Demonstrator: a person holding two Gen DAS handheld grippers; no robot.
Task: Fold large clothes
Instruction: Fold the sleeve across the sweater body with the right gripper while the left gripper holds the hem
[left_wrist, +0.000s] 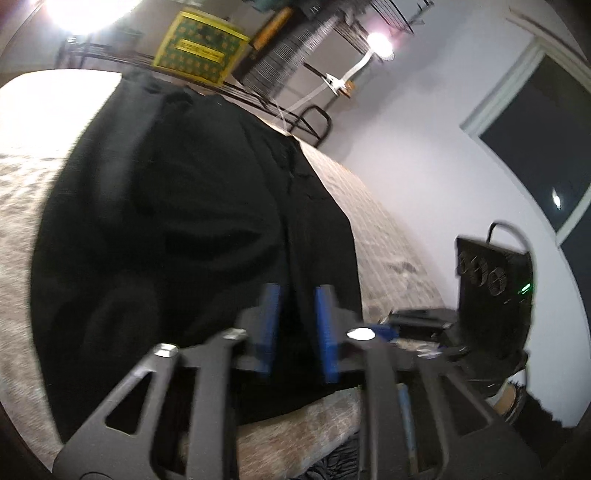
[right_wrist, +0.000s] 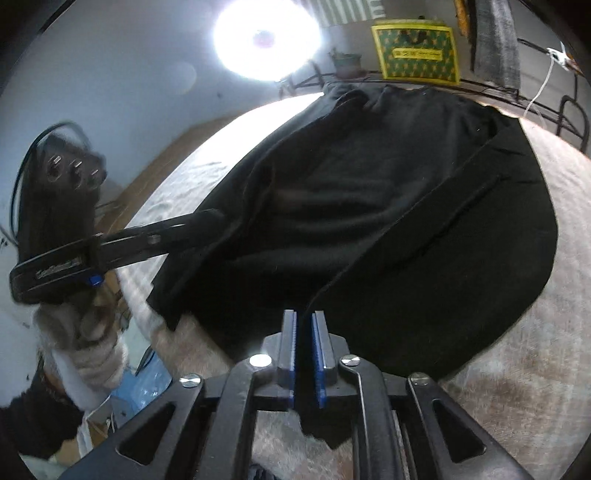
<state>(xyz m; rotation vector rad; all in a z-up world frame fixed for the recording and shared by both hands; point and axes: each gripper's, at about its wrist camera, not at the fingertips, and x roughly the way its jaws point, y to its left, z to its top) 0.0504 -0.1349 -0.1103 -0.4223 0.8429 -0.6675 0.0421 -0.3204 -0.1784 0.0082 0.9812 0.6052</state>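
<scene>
A large black garment (left_wrist: 166, 221) lies spread on a bed with a beige patterned cover (left_wrist: 388, 236). My left gripper (left_wrist: 297, 314) is low over the garment's near edge. Its blue pads (left_wrist: 269, 325) stand apart, with black cloth lying in the gap and not pinched. In the right wrist view the garment (right_wrist: 369, 203) shows a diagonal fold line. My right gripper (right_wrist: 304, 332) sits at its near hem with the blue pads slightly apart, and a dark fold runs up to the gap. The left gripper (right_wrist: 207, 218) reaches over the garment's left edge, held by a hand in a pale fuzzy sleeve (right_wrist: 92, 350).
A yellow-green patterned box (right_wrist: 415, 51) stands behind the bed's dark metal rail (right_wrist: 569, 118). A bright lamp (right_wrist: 266, 37) glares at the back. A black device with round vents (left_wrist: 491, 280) stands beside the bed, near a dark window (left_wrist: 535, 147). Bare cover (right_wrist: 517, 369) lies right of the garment.
</scene>
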